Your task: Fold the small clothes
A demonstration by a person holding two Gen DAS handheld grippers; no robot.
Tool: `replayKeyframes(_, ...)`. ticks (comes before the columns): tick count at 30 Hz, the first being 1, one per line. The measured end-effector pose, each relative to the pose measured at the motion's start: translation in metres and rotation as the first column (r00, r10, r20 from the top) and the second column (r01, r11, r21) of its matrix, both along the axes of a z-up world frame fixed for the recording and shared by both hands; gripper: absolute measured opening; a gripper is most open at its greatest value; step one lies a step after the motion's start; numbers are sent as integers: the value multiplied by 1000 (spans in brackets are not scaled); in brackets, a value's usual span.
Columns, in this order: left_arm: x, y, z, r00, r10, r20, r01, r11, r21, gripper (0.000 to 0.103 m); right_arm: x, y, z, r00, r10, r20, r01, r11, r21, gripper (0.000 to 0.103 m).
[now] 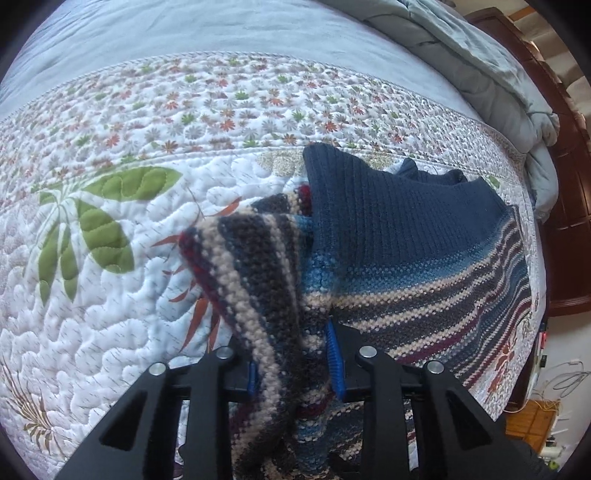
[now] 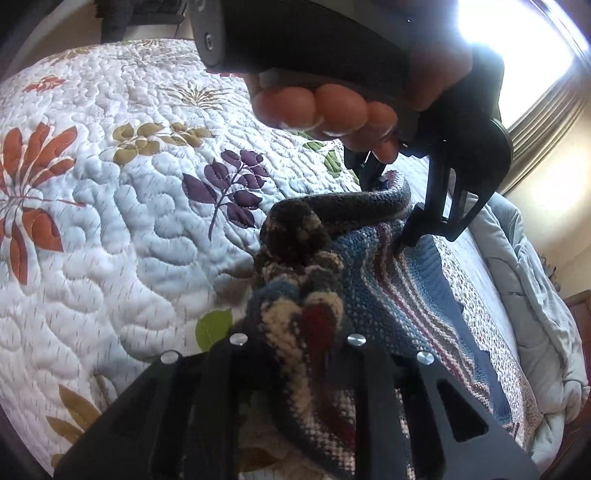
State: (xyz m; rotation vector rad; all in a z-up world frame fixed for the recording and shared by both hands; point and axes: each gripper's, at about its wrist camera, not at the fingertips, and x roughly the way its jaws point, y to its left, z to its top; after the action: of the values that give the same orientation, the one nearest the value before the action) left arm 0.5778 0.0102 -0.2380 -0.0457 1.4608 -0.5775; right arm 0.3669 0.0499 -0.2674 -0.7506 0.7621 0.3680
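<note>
A small knitted sweater (image 1: 399, 236) with a navy ribbed part and blue, cream, grey and maroon stripes lies on the quilt. My left gripper (image 1: 295, 369) is shut on a bunched striped edge of it, lifted off the bed. My right gripper (image 2: 295, 343) is shut on another bunched striped edge of the sweater (image 2: 399, 280). In the right wrist view the left gripper (image 2: 391, 206) shows ahead, held by a hand (image 2: 325, 110), gripping the same raised edge close by.
A white floral quilt (image 1: 110, 229) covers the bed. A grey sheet (image 1: 184, 33) lies beyond it and a rumpled grey duvet (image 1: 498, 74) along the right side. A dark wooden bed frame (image 1: 569, 206) stands at the far right.
</note>
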Motion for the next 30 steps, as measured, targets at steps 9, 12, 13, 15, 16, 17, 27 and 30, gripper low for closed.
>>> replayKeyframes(9,-3,7,-6,1000,3,1,-3,1000,-27,35,-4,-3,-9,1000,10,7,-10,1000,-10,32)
replayKeyframes(12,-4,11,-6,1000,15,6,-15,1000,-23,57,-7,-3,-11,1000,11,13,-11,1000,-16,36)
replayKeyframes(13,-4,12,-6,1000,18,7,-18,1000,-22,59,-8,-3,-11,1000,11,12,-11,1000,-17,37)
replayKeyframes(15,-5,16,-5,1000,22,6,-22,999,-27,67,-10,-2,-11,1000,12,16,-12,1000,-20,38)
replayKeyframes(16,-5,18,-3,1000,28,6,-27,999,-33,69,-13,-1,-11,1000,12,19,-12,1000,-23,39)
replayKeyframes(17,-5,21,-2,999,34,7,-34,999,-43,74,-16,-2,-9,1000,13,21,-13,1000,-22,41)
replayKeyframes(27,-8,39,-2,997,76,3,-76,996,-55,80,-37,-10,0,999,8,51,-7,1000,-20,53)
replayKeyframes(30,-11,39,-5,997,73,-4,-73,995,-74,80,-50,-12,0,997,7,80,-5,1000,-28,62)
